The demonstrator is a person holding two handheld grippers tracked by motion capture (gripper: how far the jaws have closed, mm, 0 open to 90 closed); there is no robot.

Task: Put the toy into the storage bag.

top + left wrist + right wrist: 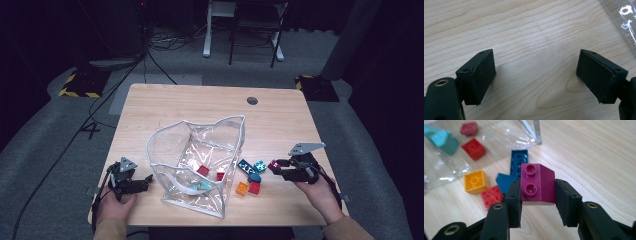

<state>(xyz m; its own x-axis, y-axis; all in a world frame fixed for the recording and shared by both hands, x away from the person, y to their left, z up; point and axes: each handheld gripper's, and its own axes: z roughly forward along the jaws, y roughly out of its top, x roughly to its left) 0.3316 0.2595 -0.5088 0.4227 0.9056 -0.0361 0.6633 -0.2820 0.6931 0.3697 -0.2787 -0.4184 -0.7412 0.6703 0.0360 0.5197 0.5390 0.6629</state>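
A magenta sloped brick sits between the pads of my right gripper, which is shut on it and holds it off the wood. In the high view the right gripper and magenta brick are at the table's right, beside a loose group: a blue plate, a teal brick, an orange brick and a red brick. A clear bag with white trim stands open at the centre, with red and teal bricks inside. My left gripper rests open left of the bag, with bare wood between its jaws.
The wooden table has a round cable hole at the back right. Close to the right gripper lie the orange brick, the red brick and the blue plate. Chair and desk legs stand beyond the table.
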